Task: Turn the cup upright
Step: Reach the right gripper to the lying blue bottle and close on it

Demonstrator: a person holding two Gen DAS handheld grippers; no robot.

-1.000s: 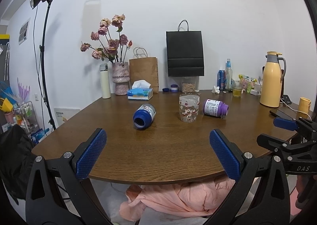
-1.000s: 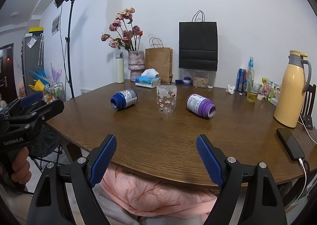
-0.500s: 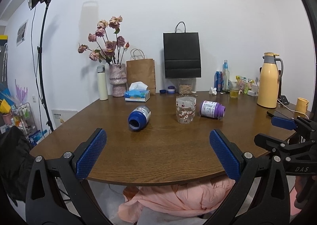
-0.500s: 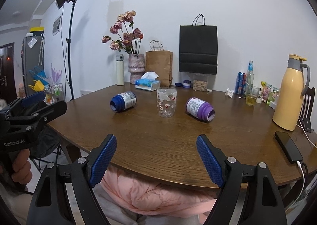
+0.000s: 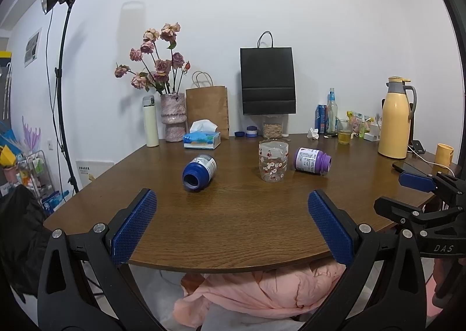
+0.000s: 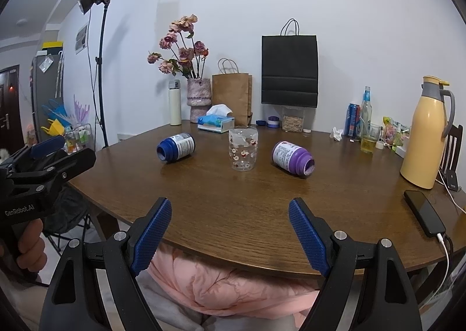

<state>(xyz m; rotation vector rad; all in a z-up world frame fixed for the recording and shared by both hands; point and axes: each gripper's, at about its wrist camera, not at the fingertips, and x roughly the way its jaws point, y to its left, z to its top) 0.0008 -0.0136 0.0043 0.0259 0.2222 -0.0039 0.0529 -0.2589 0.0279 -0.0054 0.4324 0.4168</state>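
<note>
Right wrist: cup (image 6: 243, 152) far beyond fingers (image 6: 151, 236)

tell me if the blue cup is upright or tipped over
Tipped over. The blue cup lies on its side on the table, open mouth facing the camera, left of the standing glass.

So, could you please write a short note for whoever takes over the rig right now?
Left tool: open, empty, at the near table edge.
Right tool: open, empty, at the near edge too.
Blue plastic cup and purple plastic cup lie on their sides on the brown wooden table, either side of the upright clear floral glass.
Done: nothing grasped.
Left: stand both cups upright.
</note>
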